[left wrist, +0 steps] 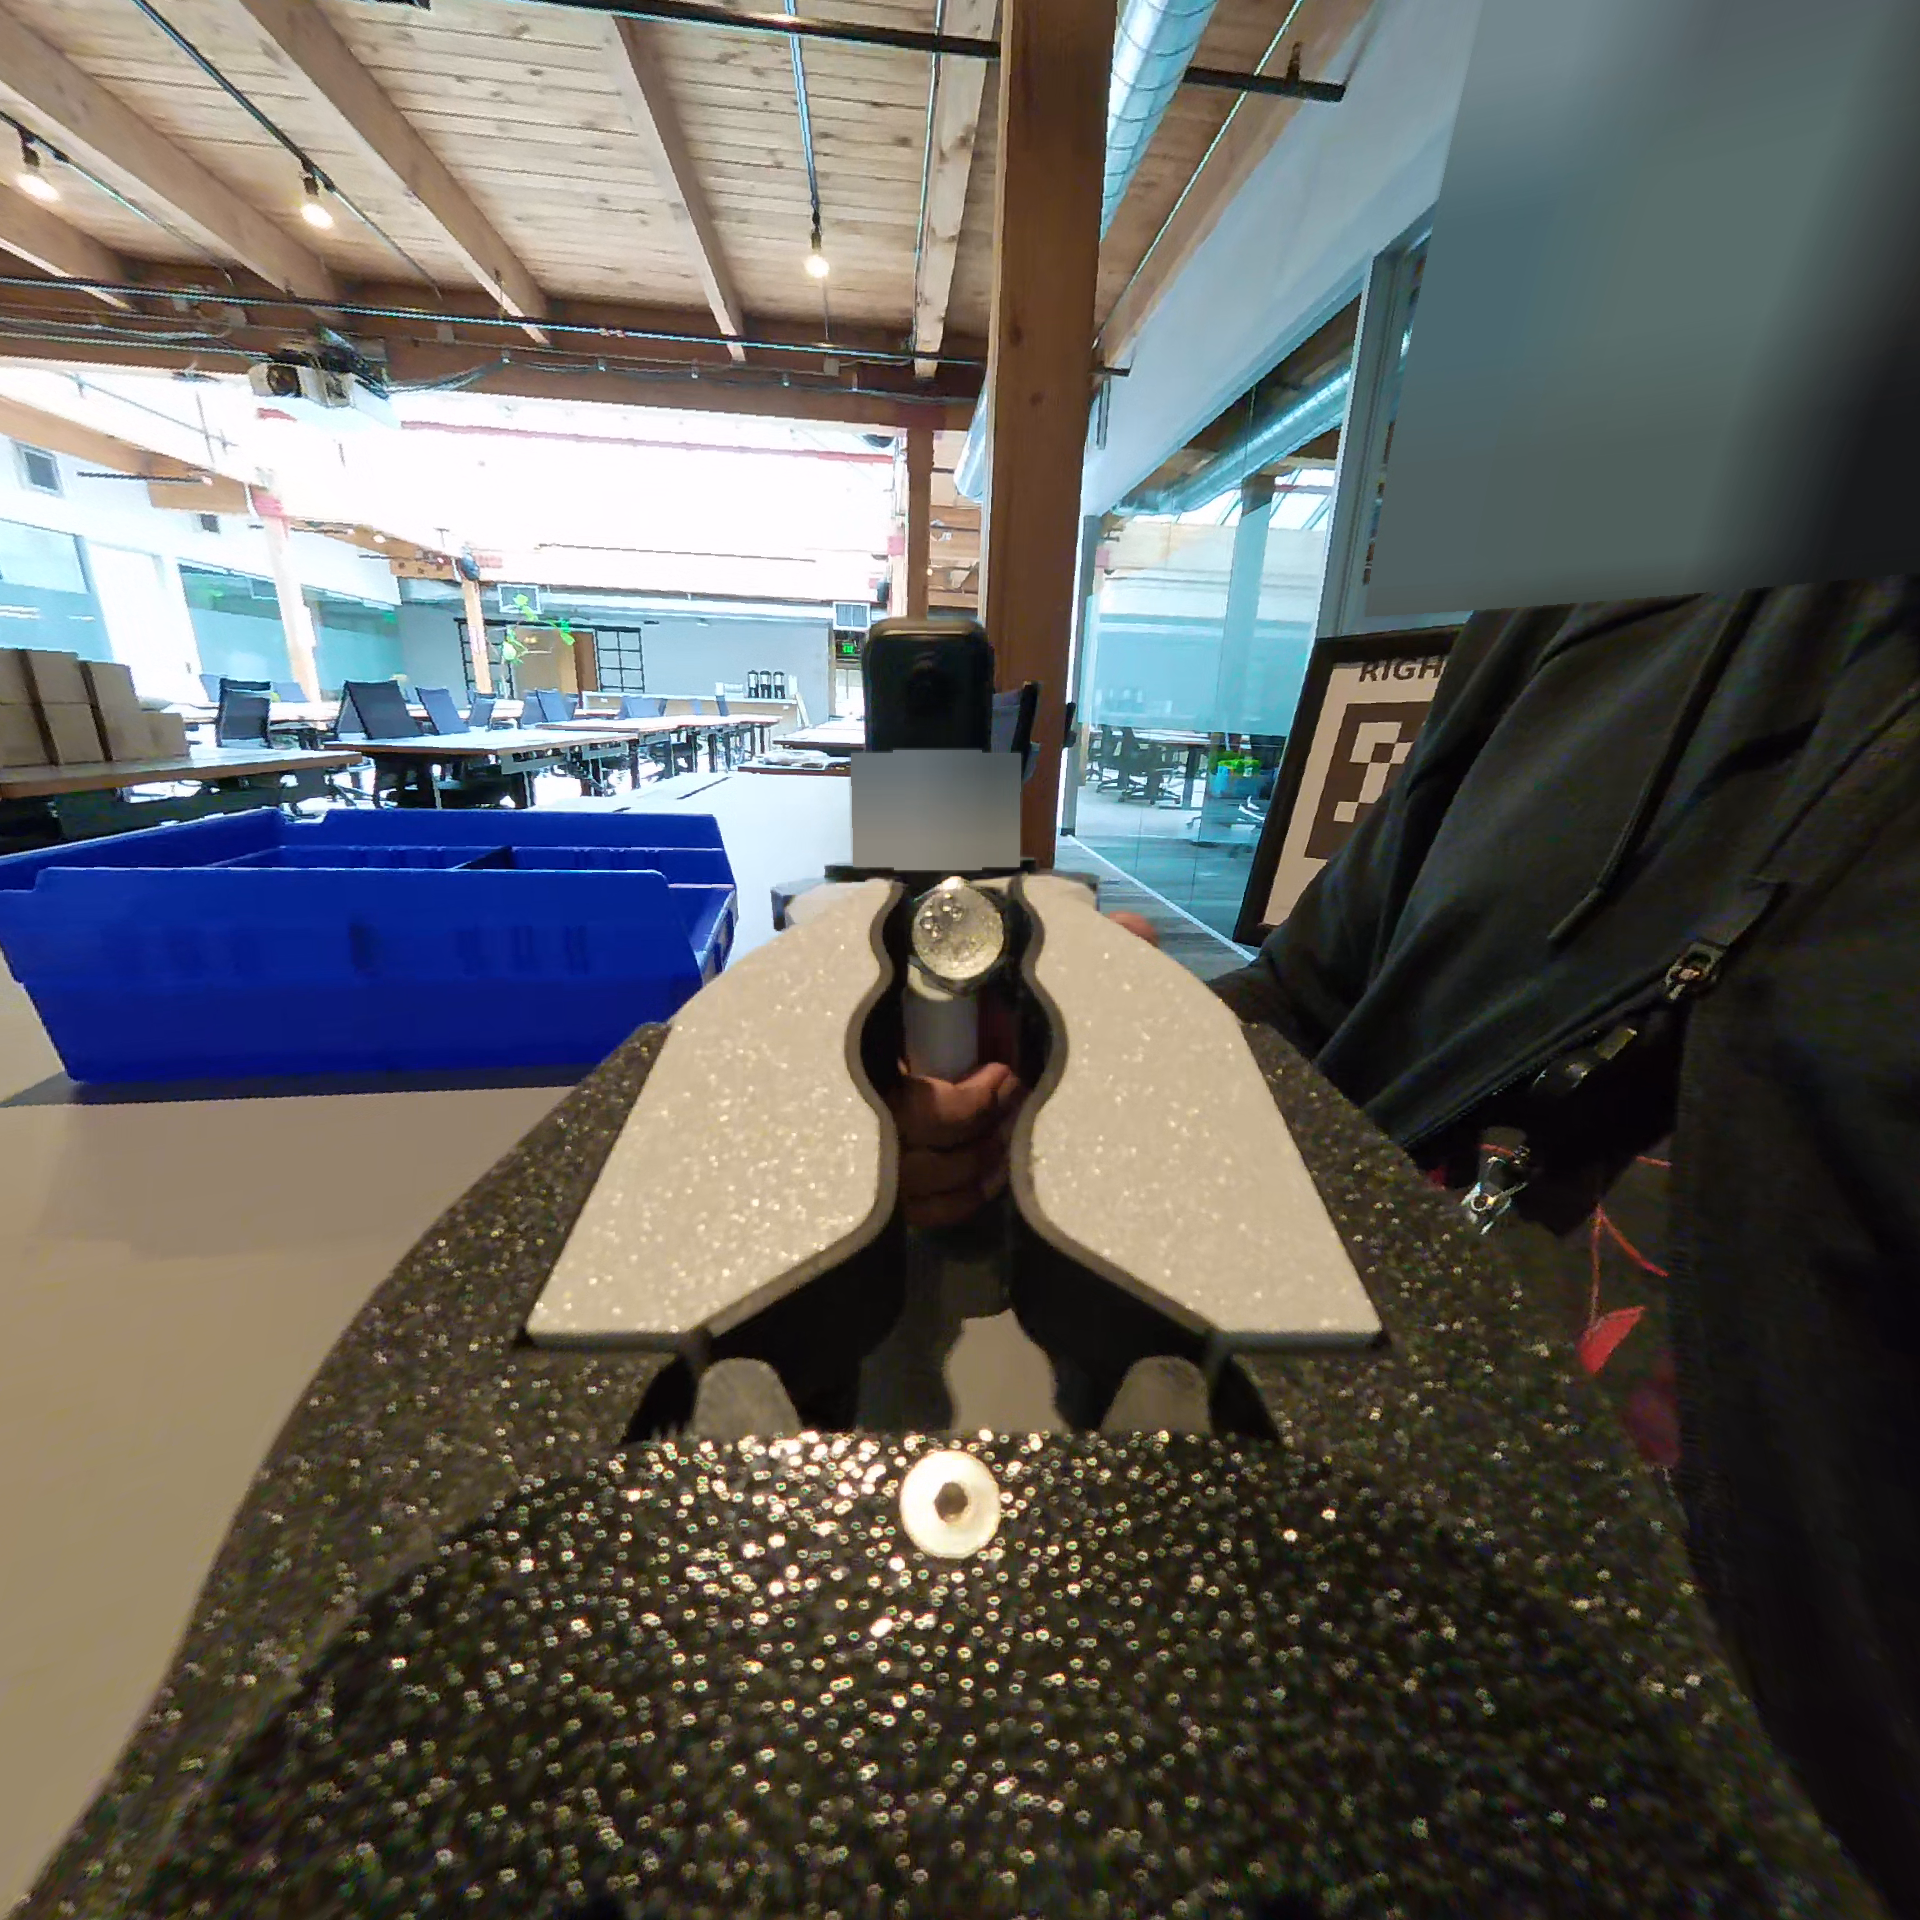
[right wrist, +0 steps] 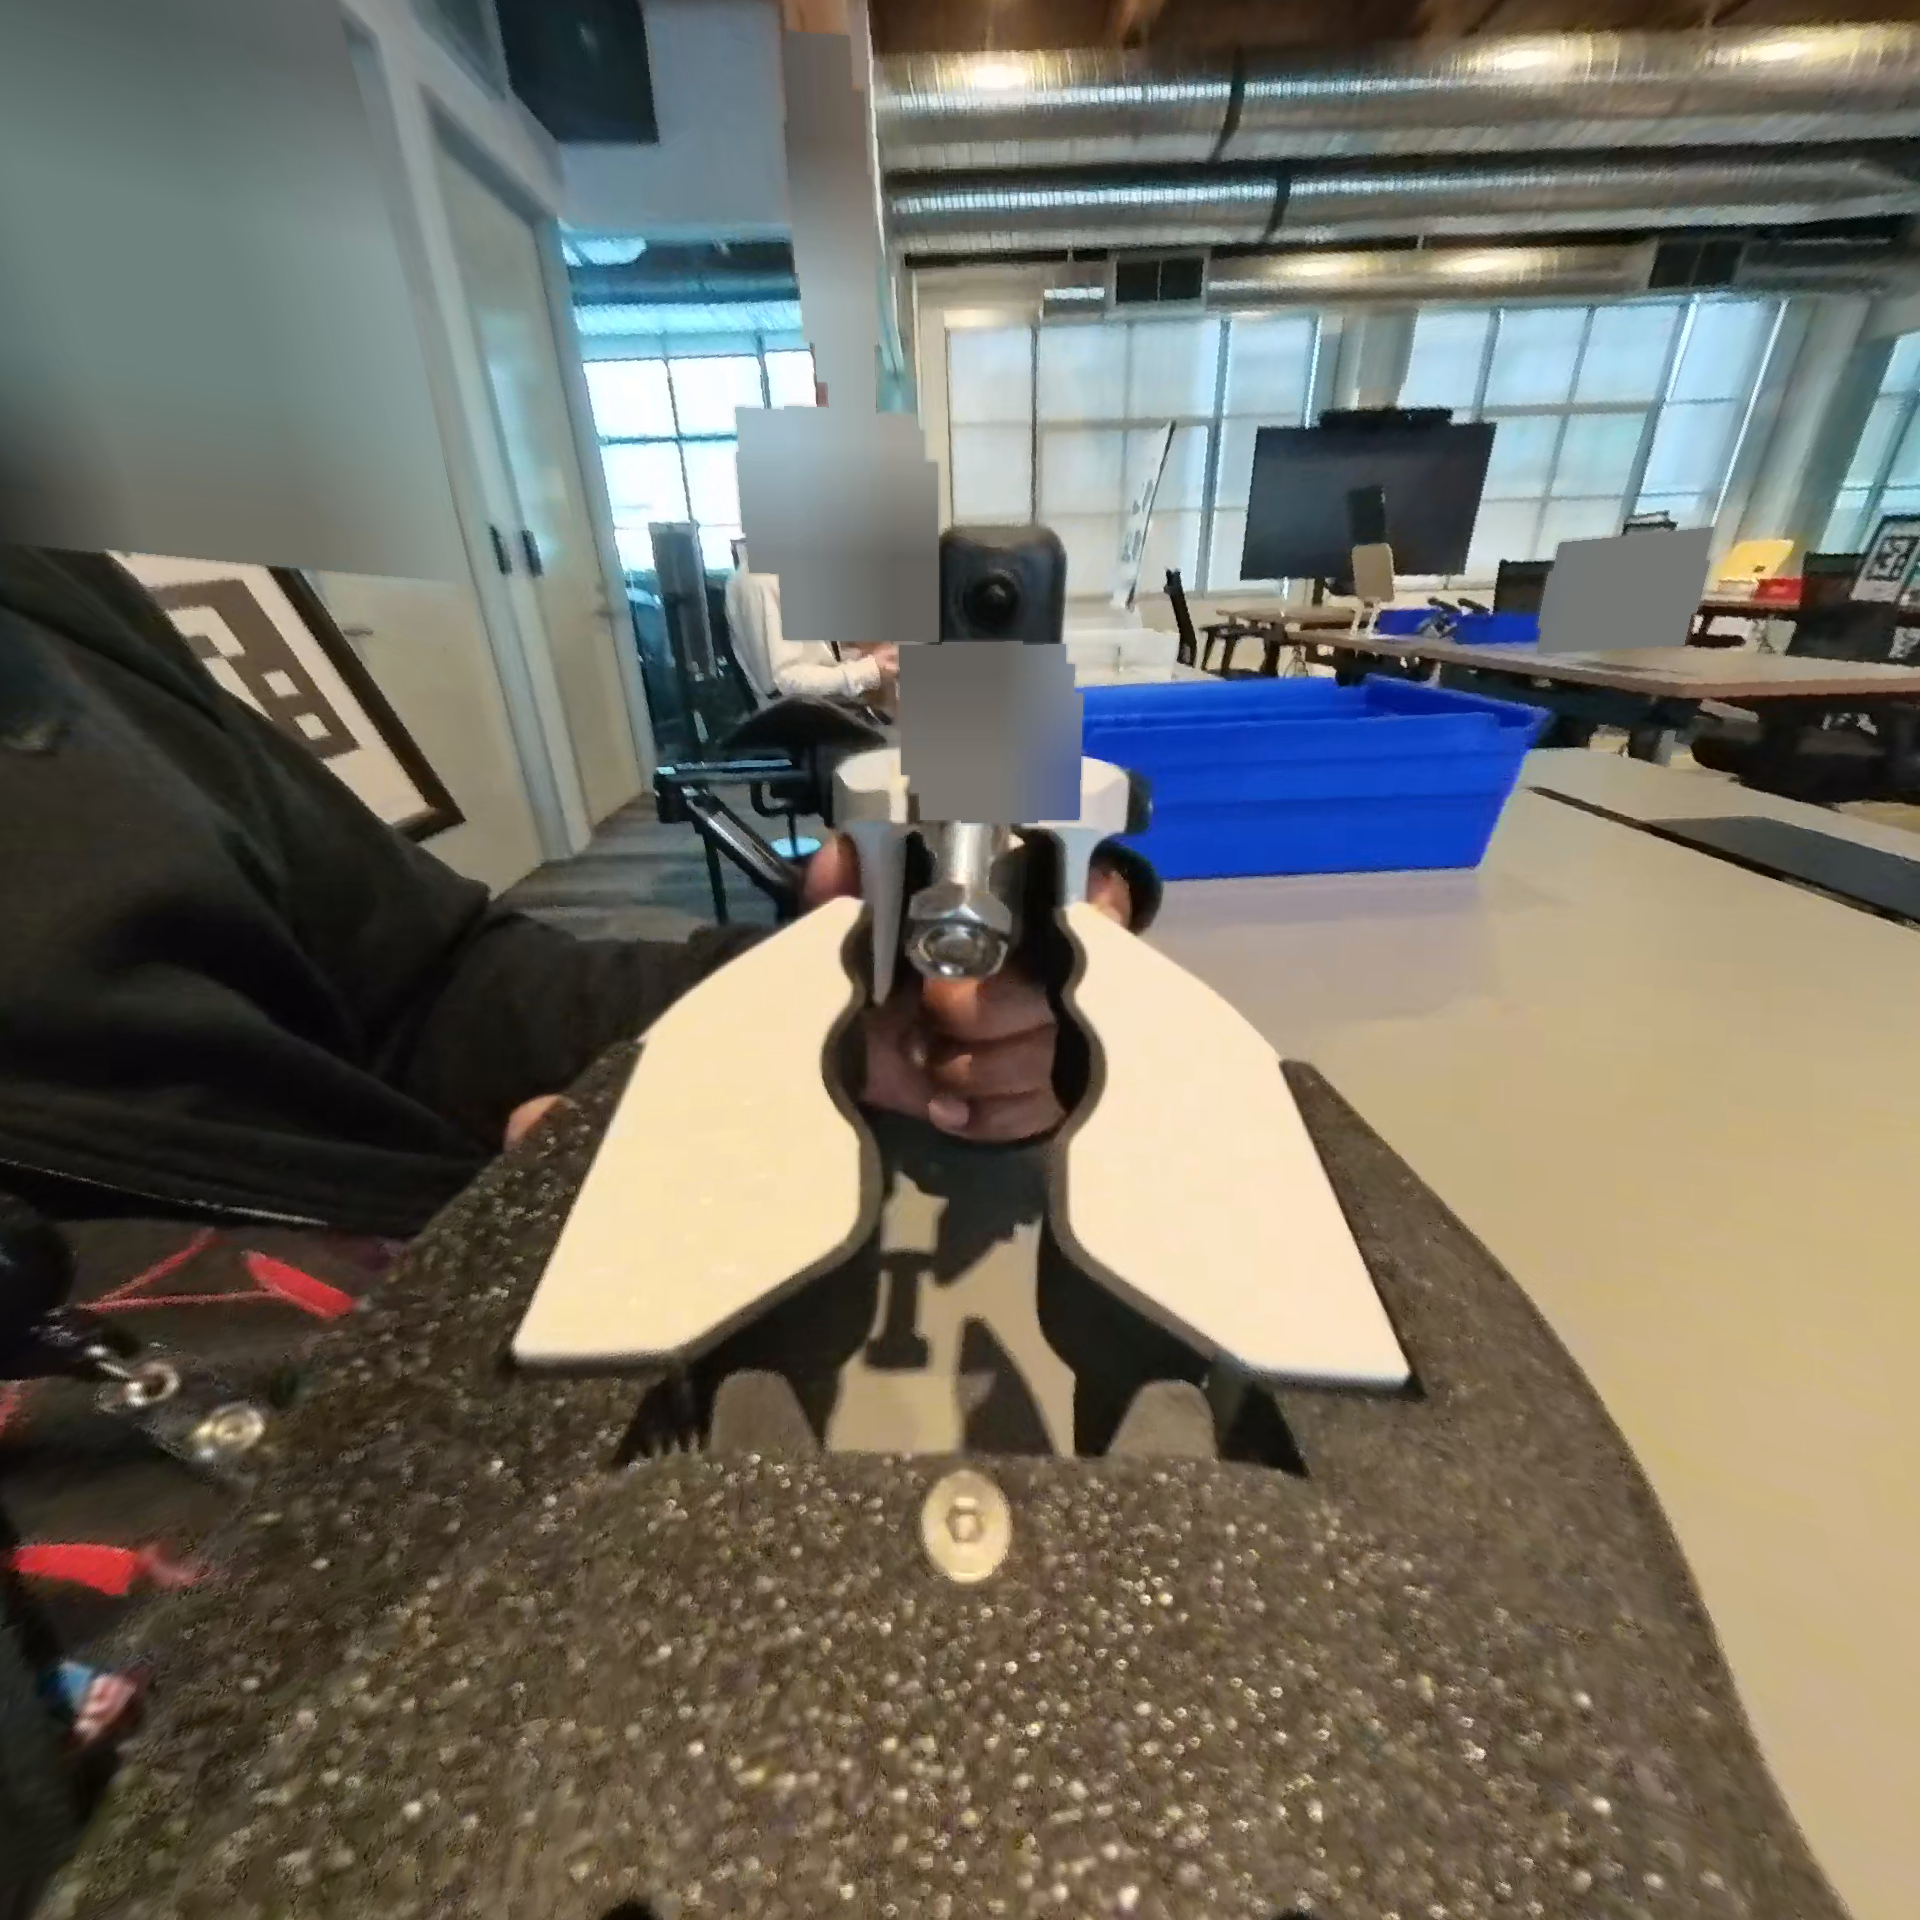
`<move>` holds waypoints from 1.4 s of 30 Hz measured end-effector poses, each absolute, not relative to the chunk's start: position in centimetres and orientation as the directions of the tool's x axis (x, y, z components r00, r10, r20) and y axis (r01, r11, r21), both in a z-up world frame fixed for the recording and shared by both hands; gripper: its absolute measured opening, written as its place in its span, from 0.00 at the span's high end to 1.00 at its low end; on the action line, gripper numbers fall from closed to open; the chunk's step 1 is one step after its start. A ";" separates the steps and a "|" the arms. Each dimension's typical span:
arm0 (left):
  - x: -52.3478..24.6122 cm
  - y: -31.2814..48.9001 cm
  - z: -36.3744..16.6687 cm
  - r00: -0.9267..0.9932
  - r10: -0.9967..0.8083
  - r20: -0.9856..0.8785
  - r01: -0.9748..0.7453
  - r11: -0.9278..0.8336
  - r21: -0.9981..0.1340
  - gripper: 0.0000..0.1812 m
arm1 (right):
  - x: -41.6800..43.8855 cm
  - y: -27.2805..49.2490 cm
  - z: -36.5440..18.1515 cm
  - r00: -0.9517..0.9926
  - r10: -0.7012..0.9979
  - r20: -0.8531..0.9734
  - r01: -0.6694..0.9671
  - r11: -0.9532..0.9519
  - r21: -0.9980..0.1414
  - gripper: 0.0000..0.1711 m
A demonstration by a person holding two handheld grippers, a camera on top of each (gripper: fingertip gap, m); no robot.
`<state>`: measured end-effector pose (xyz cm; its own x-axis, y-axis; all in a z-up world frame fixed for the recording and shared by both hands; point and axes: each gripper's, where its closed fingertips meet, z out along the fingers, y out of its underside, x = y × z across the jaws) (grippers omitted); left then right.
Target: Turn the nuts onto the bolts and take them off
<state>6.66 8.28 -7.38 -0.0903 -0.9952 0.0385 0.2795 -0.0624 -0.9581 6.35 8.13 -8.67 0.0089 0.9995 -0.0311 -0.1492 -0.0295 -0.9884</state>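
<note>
My two grippers face each other above the grey table (left wrist: 208,1247). My left gripper (left wrist: 957,902) is shut on a steel bolt, whose round shiny head (left wrist: 957,940) sits between the fingertips. In the right wrist view the bolt shaft (right wrist: 971,854) points at me with a hex nut (right wrist: 957,923) on its near end. My right gripper (right wrist: 961,928) is closed around that nut. The left gripper's grey fingers (right wrist: 883,914) flank the bolt behind it. A hand (right wrist: 966,1070) holds the far handle.
A blue plastic bin (left wrist: 364,935) stands on the table beyond the grippers; it also shows in the right wrist view (right wrist: 1299,779). A person in a black jacket (left wrist: 1558,935) stands close beside the grippers. A framed marker board (left wrist: 1351,769) leans behind. Less than 4 cm separates the two grippers' tips.
</note>
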 end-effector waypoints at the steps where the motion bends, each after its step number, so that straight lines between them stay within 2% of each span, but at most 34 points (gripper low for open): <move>1: 6.7 8.3 -7.4 -0.090 -0.995 0.040 0.278 -0.064 -0.958 0.91 | 6.2 8.2 -9.0 0.020 1.000 -0.016 -0.128 -0.014 -0.992 0.84; 2: 6.7 8.3 -7.4 -0.090 -0.995 0.043 0.275 -0.066 -0.959 0.91 | 6.1 8.1 -9.1 0.027 1.000 0.008 -0.115 0.011 -0.993 0.89; 6: 6.7 8.9 -7.7 -0.091 -0.991 0.096 0.268 -0.118 -0.956 0.91 | 6.1 8.8 -9.4 0.178 0.959 0.218 -0.047 0.230 -0.972 0.89; 9: 6.6 9.5 -8.1 -0.127 -0.972 0.200 0.266 -0.228 -0.937 0.91 | 6.2 9.8 -9.8 0.339 0.779 0.528 0.137 0.514 -0.847 0.89; 11: 6.4 9.5 -8.1 -0.169 -0.955 0.242 0.275 -0.282 -0.919 0.91 | 6.2 9.8 -9.7 0.382 0.655 0.652 0.224 0.619 -0.753 0.89; 13: 6.3 9.5 -8.0 -0.158 -0.962 0.224 0.280 -0.262 -0.924 0.91 | 6.0 9.5 -9.6 0.383 0.647 0.660 0.218 0.631 -0.745 0.86; 18: 6.1 9.2 -7.5 -0.143 -0.974 0.174 0.305 -0.211 -0.929 0.91 | 6.1 9.3 -9.4 0.315 0.848 0.427 0.055 0.433 -0.900 0.73; 22: 6.1 9.1 -7.3 -0.129 -0.980 0.149 0.309 -0.183 -0.933 0.91 | 6.2 8.9 -9.0 0.235 0.938 0.255 -0.049 0.273 -0.961 0.75; 27: 6.7 8.8 -7.8 -0.093 -0.991 0.095 0.263 -0.117 -0.958 0.91 | 6.1 8.6 -9.2 0.147 0.980 0.134 -0.083 0.148 -0.986 0.80; 29: 7.0 8.8 -8.1 -0.087 -0.992 0.092 0.235 -0.110 -0.966 0.91 | 6.2 8.6 -9.2 0.155 0.975 0.158 -0.072 0.171 -0.983 0.89; 33: 7.0 8.9 -8.3 -0.095 -0.988 0.122 0.233 -0.141 -0.962 0.91 | 6.2 8.9 -9.4 0.254 0.900 0.354 0.013 0.363 -0.932 0.89; 37: 6.9 9.0 -8.2 -0.147 -0.971 0.190 0.247 -0.222 -0.943 0.91 | 6.3 9.1 -9.2 0.376 0.646 0.665 0.190 0.649 -0.737 0.89; 40: 6.7 8.9 -8.0 -0.159 -0.969 0.188 0.261 -0.225 -0.939 0.91 | 6.1 8.8 -9.1 0.399 0.541 0.741 0.251 0.713 -0.655 0.87; 42: 6.6 8.8 -7.9 -0.160 -0.971 0.177 0.268 -0.216 -0.939 0.91 | 6.0 8.3 -8.7 0.393 0.596 0.700 0.187 0.693 -0.696 0.82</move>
